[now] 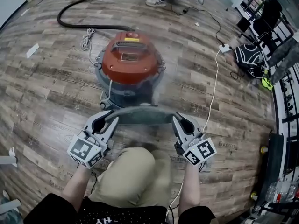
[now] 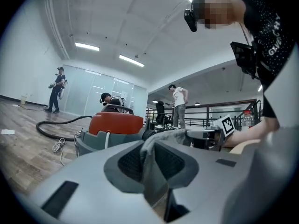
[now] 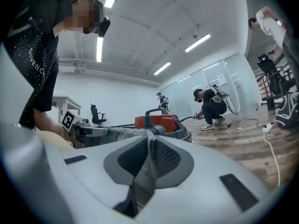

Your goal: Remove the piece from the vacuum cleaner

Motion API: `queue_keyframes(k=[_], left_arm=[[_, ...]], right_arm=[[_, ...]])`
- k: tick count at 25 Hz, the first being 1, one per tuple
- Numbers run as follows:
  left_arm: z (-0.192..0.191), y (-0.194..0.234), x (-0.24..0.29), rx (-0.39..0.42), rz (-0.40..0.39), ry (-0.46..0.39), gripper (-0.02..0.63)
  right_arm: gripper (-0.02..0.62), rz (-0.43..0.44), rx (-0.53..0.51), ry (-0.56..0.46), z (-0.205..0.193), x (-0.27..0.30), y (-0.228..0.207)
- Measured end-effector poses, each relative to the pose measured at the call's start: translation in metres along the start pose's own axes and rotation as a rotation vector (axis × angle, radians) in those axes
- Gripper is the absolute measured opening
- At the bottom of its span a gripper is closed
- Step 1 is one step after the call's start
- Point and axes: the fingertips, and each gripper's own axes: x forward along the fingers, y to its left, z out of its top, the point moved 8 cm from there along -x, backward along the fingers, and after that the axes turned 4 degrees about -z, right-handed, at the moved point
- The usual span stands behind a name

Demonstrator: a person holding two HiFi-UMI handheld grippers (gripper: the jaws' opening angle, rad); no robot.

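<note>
Holds a soft-looking grey piece (image 1: 142,115) across the middle of the head view, just in front of the vacuum cleaner (image 1: 131,59) with its red top. Pinches the left end with the left gripper (image 1: 106,121), at the lower left, jaws closed tight on the grey stuff. Pinches the right end with the right gripper (image 1: 179,122), at the lower right, jaws squeezed on it too. Has one tan knee (image 1: 135,171) at the bottom middle, above the wood floor (image 1: 46,92). Shows a black hose (image 1: 59,17) at the upper left and a white cable (image 1: 216,78) at the right.
</note>
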Motion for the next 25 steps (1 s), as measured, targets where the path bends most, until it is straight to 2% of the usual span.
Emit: queue_keyframes(k=[1,2,6,9,11,15,18,19,20,21,22,23,25], left_arm=[[0.0,-0.003,-0.001,0.013,0.003,0.0,0.059],[0.001,-0.006,-0.002,0.025,0.004,0.0,0.045],[0.01,-0.018,-0.009,0.083,-0.012,0.004,0.037],[0.023,-0.027,-0.018,0.088,-0.032,-0.039,0.034],[0.024,-0.034,-0.021,0.101,-0.049,-0.023,0.034],[0.012,-0.029,-0.02,0.022,-0.067,-0.01,0.035],[0.003,-0.027,-0.015,-0.032,-0.085,0.012,0.037],[0.002,-0.028,-0.014,-0.039,-0.086,0.014,0.053],[0.002,-0.028,-0.013,-0.049,-0.08,0.011,0.123],[0.001,-0.027,-0.012,-0.06,-0.07,0.008,0.24],[0.001,-0.027,-0.011,-0.068,-0.059,0.012,0.311],[0.001,-0.026,-0.01,-0.067,-0.049,0.02,0.335],[0.0,-0.024,-0.009,-0.044,-0.029,0.028,0.336]], right_arm=[[0.042,0.005,-0.005,-0.005,0.0,-0.002,0.002],[0.037,0.011,-0.012,-0.007,0.0,-0.005,0.004],[0.034,0.013,-0.004,-0.033,0.001,-0.015,0.008],[0.033,0.018,0.034,-0.1,0.009,-0.031,0.009],[0.032,0.025,0.013,-0.092,0.013,-0.039,0.011],[0.034,0.038,-0.008,-0.044,0.009,-0.039,0.012],[0.034,0.016,0.009,-0.033,0.003,-0.036,0.012],[0.034,-0.005,0.017,-0.033,0.001,-0.036,0.011],[0.048,-0.028,0.023,-0.035,-0.001,-0.036,0.012],[0.131,-0.046,0.03,-0.04,-0.003,-0.036,0.012],[0.196,-0.056,0.044,-0.048,-0.003,-0.036,0.013],[0.258,-0.061,0.064,-0.061,-0.003,-0.036,0.013],[0.275,-0.068,0.084,-0.078,-0.002,-0.036,0.011]])
